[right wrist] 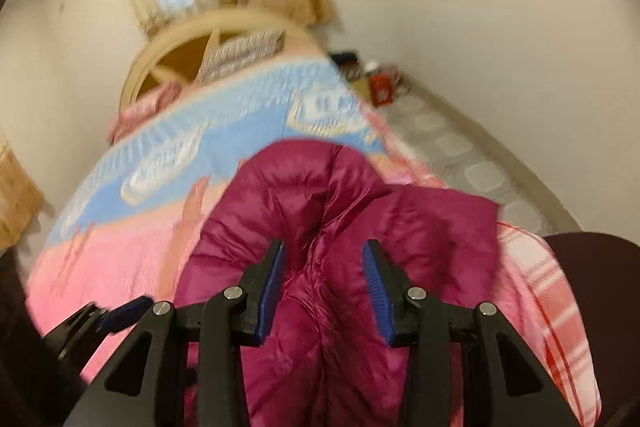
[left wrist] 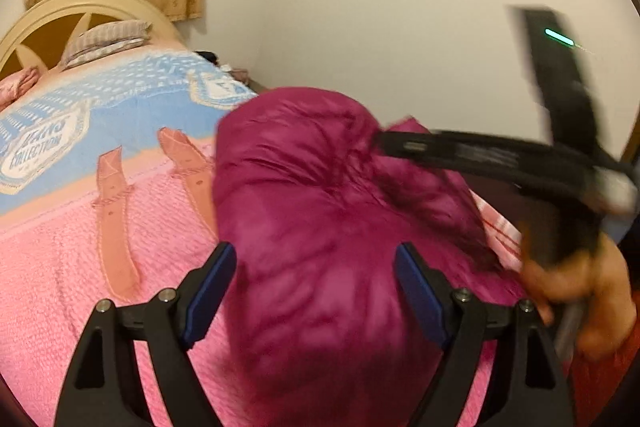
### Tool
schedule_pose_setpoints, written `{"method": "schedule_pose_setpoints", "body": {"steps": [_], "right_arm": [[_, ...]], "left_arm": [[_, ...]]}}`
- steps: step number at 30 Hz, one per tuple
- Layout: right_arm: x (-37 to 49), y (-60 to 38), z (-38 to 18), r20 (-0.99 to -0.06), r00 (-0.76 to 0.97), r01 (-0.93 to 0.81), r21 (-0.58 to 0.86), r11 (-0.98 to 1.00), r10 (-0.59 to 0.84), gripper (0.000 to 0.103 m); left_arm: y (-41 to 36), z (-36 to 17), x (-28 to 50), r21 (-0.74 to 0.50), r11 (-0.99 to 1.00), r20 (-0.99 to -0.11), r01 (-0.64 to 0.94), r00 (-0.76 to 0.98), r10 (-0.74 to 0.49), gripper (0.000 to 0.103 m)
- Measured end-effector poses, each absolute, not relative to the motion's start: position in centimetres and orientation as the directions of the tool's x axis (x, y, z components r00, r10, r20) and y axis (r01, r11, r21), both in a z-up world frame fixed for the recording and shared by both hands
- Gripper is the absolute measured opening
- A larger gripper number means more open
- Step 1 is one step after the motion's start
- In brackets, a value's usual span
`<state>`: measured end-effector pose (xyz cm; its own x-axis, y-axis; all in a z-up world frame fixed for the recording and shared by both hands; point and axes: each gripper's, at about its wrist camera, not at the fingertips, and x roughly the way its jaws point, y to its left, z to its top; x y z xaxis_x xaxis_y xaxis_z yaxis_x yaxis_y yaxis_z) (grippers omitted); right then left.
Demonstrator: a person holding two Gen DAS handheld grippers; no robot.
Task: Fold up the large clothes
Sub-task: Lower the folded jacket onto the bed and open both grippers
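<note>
Magenta, shiny quilted puffer jacket lies bunched on the pink-and-blue towelling bedspread near the bed's foot; I judge it light, soft, springy and slippery, so I would pinch a seam or hem, not the puffed panels; my left gripper is spread wide and empty above it; my right gripper is parted, straddling a fold, nothing clamped.

Magenta puffer jacket; pink-and-blue patterned bedspread; blue-padded black gripper.
</note>
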<state>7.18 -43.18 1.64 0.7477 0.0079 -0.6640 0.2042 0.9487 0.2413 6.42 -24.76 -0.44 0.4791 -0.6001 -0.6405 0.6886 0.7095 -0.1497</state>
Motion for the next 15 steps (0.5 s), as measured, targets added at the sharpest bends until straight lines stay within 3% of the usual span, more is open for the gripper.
{"method": "schedule_pose_setpoints", "body": {"steps": [6, 15], "right_arm": [[6.7, -45.6, -2.2, -0.735, 0.675, 0.313, 0.211, 0.926, -0.061, 0.039], [0.4, -45.1, -5.6, -0.671, 0.710, 0.472, 0.231, 0.851, -0.212, 0.038]], "left_arm": [[-25.9, -1.6, 4.9, -0.091, 0.688, -0.655, 0.720, 0.476, -0.586, 0.085], [-26.3, -2.6, 3.6, -0.027, 0.654, -0.640, 0.756, 0.489, -0.592, 0.096]]}}
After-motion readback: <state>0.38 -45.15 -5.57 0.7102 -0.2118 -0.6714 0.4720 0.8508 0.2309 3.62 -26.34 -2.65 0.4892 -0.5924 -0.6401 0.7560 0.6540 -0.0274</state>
